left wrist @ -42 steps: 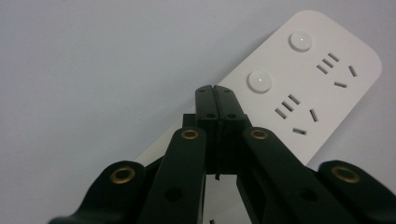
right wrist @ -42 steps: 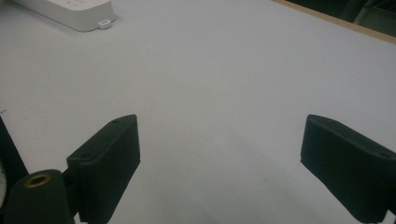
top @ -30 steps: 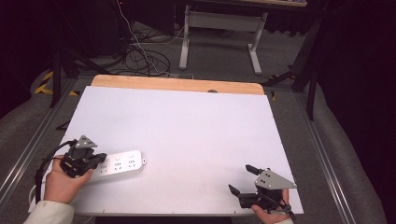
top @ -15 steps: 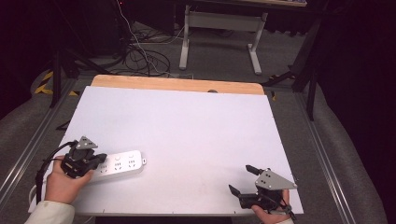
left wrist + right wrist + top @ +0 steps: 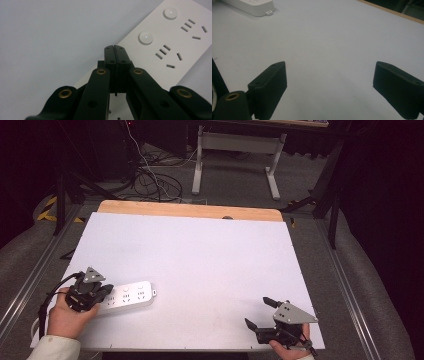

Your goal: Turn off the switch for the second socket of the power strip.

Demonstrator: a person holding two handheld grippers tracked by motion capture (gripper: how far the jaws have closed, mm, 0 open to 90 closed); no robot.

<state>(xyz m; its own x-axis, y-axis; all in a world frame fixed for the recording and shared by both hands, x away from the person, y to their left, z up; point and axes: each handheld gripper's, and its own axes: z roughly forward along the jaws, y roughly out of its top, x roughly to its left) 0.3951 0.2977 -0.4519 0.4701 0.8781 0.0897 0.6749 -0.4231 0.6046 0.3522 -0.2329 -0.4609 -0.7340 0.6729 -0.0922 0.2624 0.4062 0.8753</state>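
Observation:
A white power strip (image 5: 131, 294) lies flat on the white table top (image 5: 200, 255) near the front left corner. My left gripper (image 5: 106, 293) is held by a hand at the strip's left end, pointing right. In the left gripper view its jaws are pressed together with nothing between them, the tips (image 5: 115, 48) over the power strip (image 5: 170, 37) just short of two round buttons. My right gripper (image 5: 257, 311) sits at the front right of the table, jaws wide apart and nothing between them. The right gripper view has the right gripper (image 5: 329, 80) over bare table, the power strip (image 5: 249, 5) far off.
A wooden strip (image 5: 190, 211) runs along the table's far edge. Metal rails (image 5: 35, 275) flank the table on both sides. Behind it are cables (image 5: 150, 175) on the floor and a desk frame (image 5: 235, 150).

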